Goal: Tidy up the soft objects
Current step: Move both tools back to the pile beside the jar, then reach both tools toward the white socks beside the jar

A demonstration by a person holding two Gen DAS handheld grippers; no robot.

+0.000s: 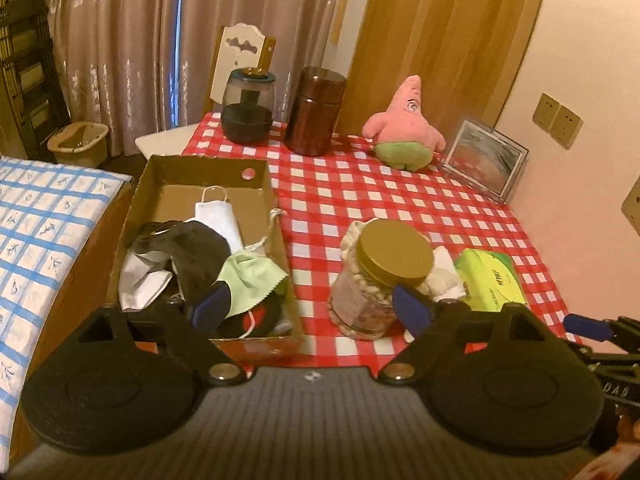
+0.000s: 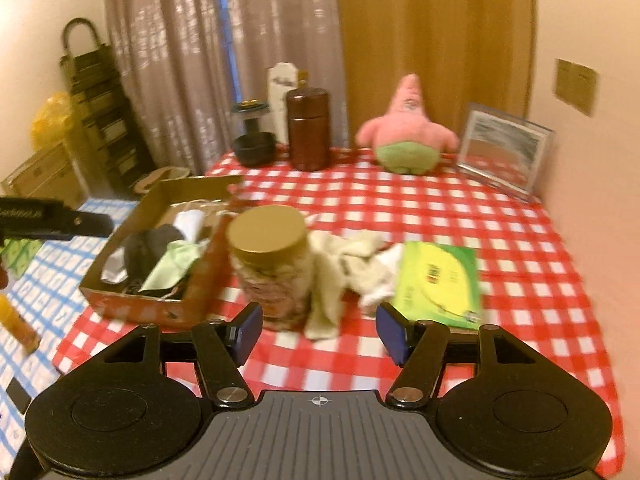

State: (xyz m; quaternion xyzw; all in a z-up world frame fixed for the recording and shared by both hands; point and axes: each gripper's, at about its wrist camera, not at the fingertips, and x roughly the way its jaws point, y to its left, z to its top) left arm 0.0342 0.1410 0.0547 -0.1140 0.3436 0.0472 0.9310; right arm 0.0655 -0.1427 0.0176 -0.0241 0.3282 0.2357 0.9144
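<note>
Both tongs hang above the near edge of the counter point(image 2: 500, 216), which is covered in a red-and-white checked cloth. The left tongs point(image 1: 310, 312) stand wide apart with nothing between them. Ahead and to their left lies a shallow brown cardboard box point(image 1: 256, 184) holding a white face mask point(image 1: 218, 212), a black cloth point(image 1: 192, 252) and a pale green cloth point(image 1: 252, 280). The right tongs point(image 2: 320, 332) are also apart and empty. Just beyond them lies a crumpled cream towel point(image 2: 344, 256), touching a glass jar with a gold lid point(image 2: 268, 236) on its left and a green tissue pack point(image 2: 440, 280) on its right. Far ahead sits a pink star-shaped plush toy point(image 2: 404, 128).
</note>
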